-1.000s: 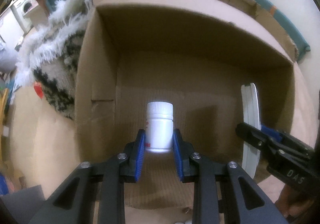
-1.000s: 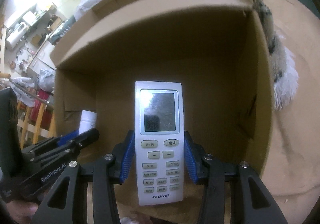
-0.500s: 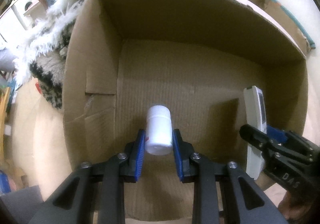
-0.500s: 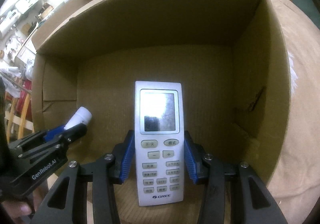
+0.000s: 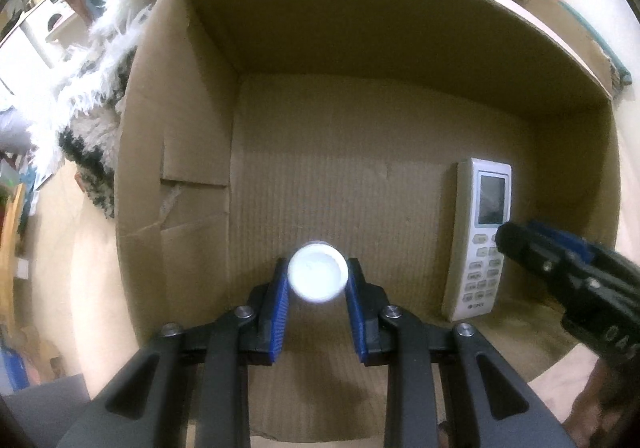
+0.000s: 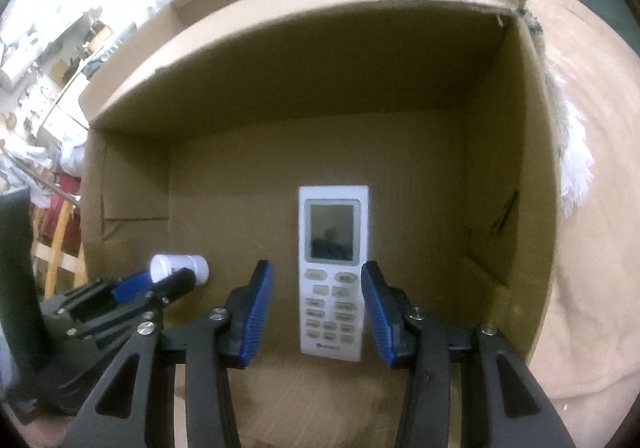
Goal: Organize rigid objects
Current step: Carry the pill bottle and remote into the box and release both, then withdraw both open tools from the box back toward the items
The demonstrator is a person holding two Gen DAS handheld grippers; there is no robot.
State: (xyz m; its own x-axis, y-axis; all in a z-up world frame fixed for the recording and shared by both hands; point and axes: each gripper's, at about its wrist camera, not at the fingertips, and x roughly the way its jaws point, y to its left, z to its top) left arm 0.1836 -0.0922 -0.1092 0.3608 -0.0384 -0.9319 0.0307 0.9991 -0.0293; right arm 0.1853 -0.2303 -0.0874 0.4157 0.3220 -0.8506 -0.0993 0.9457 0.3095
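White bottle [image 5: 317, 277] is being gripped between the blue pads [image 5: 277, 308] of the left tool [image 5: 316, 308], cap end toward the camera, held low inside the cardboard box [image 5: 172, 152] over the left half of its floor. In the right wrist view the bottle [image 6: 180, 268] is being seen lying roughly level between those fingers.

White remote [image 6: 333, 274] is being seen lying flat, face up, on the box floor toward the right wall, screen end away from the camera. The right tool [image 6: 318, 308] is being held open just above it: its jaws have just been opening, and a gap is showing on each side between pads [image 6: 256, 314] and remote, so the remote is no longer being gripped.

Outside the box, a shaggy white-and-black rug [image 5: 92, 96] is being seen against its left wall.
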